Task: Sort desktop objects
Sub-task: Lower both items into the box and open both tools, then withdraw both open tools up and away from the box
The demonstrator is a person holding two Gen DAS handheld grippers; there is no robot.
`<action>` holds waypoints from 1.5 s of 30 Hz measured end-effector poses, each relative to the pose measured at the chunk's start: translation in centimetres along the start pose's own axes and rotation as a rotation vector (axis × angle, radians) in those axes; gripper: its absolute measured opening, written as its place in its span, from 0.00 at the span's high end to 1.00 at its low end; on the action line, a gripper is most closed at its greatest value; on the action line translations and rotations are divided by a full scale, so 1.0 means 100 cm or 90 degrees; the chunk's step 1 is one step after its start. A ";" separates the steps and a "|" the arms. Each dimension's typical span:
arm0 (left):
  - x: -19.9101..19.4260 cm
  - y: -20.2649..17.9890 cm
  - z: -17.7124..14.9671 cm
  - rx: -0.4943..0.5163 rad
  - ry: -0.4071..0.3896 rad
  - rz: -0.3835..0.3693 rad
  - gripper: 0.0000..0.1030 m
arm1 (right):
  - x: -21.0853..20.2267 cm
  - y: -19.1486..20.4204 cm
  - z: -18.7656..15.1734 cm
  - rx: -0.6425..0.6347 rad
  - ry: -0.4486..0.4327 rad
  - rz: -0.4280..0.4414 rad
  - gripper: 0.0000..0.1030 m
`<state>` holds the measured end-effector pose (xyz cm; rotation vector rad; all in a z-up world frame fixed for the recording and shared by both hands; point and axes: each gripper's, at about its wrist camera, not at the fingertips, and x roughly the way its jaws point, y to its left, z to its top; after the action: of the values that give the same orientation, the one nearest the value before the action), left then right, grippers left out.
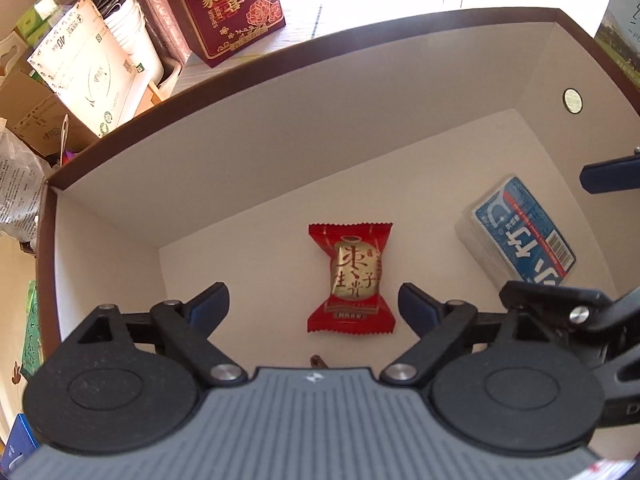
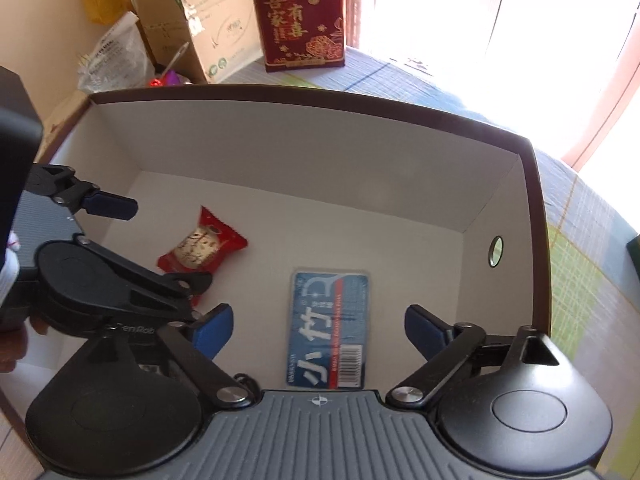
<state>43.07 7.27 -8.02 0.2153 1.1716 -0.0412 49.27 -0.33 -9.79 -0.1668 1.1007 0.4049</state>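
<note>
The left gripper points down into the white-lined box, jaws wide apart over the red candy packet on its floor; the right gripper, jaws likewise spread, hovers above the blue toothpick case lying beside it.

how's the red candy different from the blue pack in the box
The red candy is a puffy wrapper with crimped ends and a gold centre; the blue pack is a flat clear-cased rectangle with white characters and a barcode. The candy looks smaller than the pack. Both lie loose on the floor of the box, each between an open claw's fingers.
</note>
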 end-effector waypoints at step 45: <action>-0.200 -0.029 -0.107 -0.051 -0.181 0.041 0.08 | -0.160 0.050 -0.099 0.018 -0.210 -0.046 0.02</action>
<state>25.12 4.90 5.98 0.1694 0.8815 0.0314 32.87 -2.73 0.34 -0.1094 0.7730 0.3368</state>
